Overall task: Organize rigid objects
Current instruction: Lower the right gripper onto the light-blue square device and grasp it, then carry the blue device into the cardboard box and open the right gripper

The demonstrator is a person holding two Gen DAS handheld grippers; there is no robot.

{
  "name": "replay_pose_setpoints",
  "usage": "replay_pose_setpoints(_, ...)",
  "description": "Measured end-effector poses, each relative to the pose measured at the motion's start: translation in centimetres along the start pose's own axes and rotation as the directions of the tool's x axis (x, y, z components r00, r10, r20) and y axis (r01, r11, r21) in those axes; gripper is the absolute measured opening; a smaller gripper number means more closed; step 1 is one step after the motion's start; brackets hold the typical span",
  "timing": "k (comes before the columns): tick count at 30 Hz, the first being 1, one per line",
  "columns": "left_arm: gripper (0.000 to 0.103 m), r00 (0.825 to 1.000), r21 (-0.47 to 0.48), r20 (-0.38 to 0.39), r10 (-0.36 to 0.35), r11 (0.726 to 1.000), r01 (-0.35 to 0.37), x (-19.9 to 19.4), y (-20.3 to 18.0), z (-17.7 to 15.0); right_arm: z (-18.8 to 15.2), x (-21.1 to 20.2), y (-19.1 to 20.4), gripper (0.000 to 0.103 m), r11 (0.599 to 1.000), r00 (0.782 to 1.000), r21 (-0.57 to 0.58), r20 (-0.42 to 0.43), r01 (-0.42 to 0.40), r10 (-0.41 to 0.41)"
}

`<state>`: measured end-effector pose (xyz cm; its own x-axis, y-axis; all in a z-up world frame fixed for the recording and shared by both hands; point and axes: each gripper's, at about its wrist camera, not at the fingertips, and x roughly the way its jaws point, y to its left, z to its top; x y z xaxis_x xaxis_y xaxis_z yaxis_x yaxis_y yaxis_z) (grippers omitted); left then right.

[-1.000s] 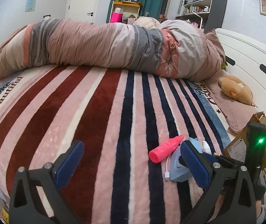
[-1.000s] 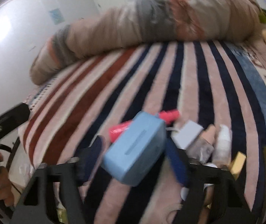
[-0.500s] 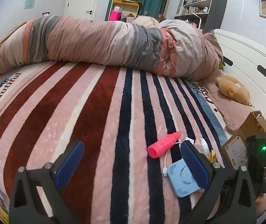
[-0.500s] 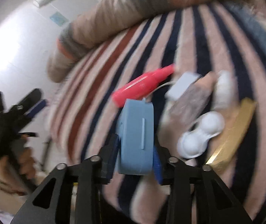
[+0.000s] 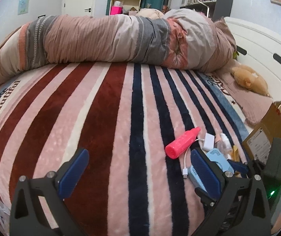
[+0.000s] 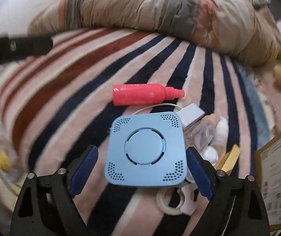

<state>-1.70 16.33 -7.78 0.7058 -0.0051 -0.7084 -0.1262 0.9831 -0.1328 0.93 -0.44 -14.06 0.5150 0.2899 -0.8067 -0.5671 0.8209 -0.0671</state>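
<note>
While my right gripper gapes around the blue square device, gripping nothing, that device hides clutter behind; left gripper wide, empty.

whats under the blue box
The blue box lies on the blanket, overlapping a white cable and tape roll; anything else beneath it is hidden.
</note>
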Motion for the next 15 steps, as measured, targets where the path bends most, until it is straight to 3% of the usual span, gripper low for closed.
replay_pose_setpoints(4, 0.103, 1.000, 0.021, -0.013, -0.026, 0.999, 0.026, 0.9, 0.4, 0.1, -0.1, 1.2, 1.1, 0.087, 0.994, 0.996, -0.070, -0.021, 0.082, -0.084)
replay_pose_setpoints(5, 0.103, 1.000, 0.022, -0.015, -0.028, 0.999, 0.028, 1.1, 0.4, 0.1, -0.2, 1.3, 1.0, 0.080, 0.992, 0.995, -0.078, -0.020, 0.096, -0.098)
replay_pose_setpoints(9, 0.103, 0.996, 0.047, -0.053, -0.077, 0.996, 0.080, 1.7, 0.1, 0.3, -0.4, 0.6, -0.1, 0.079, 0.998, 1.000, -0.054, -0.010, 0.026, -0.027)
replay_pose_setpoints(11, 0.103, 0.985, 0.025, -0.080, -0.153, 0.987, 0.156, 1.8, -0.2, 0.6, -0.2, 0.1, -0.3, 0.079, 0.998, 1.000, -0.056, 0.005, 0.000, 0.000)
replay_pose_setpoints(15, 0.102, 0.939, 0.009, -0.092, -0.330, 0.943, 0.333, 1.2, -1.6, 1.6, 0.6, -2.5, -1.2, 0.079, 0.996, 0.994, -0.058, 0.091, -0.061, 0.066)
